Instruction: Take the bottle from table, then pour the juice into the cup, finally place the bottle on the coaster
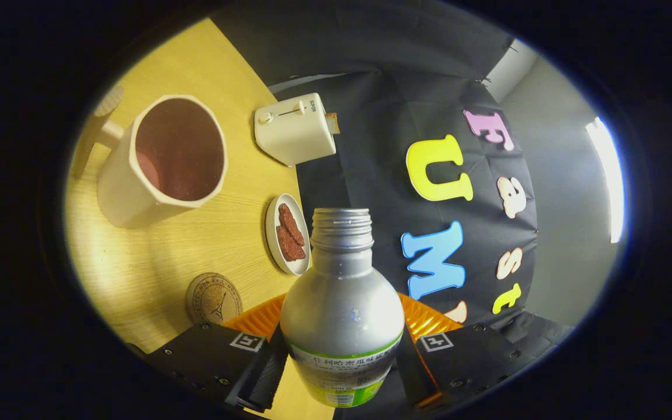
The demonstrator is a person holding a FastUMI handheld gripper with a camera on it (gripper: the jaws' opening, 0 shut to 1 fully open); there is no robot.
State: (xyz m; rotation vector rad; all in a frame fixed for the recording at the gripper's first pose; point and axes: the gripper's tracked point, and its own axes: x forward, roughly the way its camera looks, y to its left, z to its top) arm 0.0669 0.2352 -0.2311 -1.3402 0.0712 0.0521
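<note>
Gripping the bottle (342, 315) from both sides, the gripper (340, 357) is closed on its body. Cup (164, 160), coaster (214, 298) and plate (287, 234) lie on the table (207, 76) beside the bottle.

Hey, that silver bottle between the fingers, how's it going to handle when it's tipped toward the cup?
The bottle looks like smooth, rigid metal, so it may slip in the fingers. Its mouth is uncapped, so tilting would probably spill at once. Round-bodied, it would likely roll if dropped on the table.

Blocky tongs (340, 356) with screw heads, square tags, perhaps ribbed inner pads.
</note>
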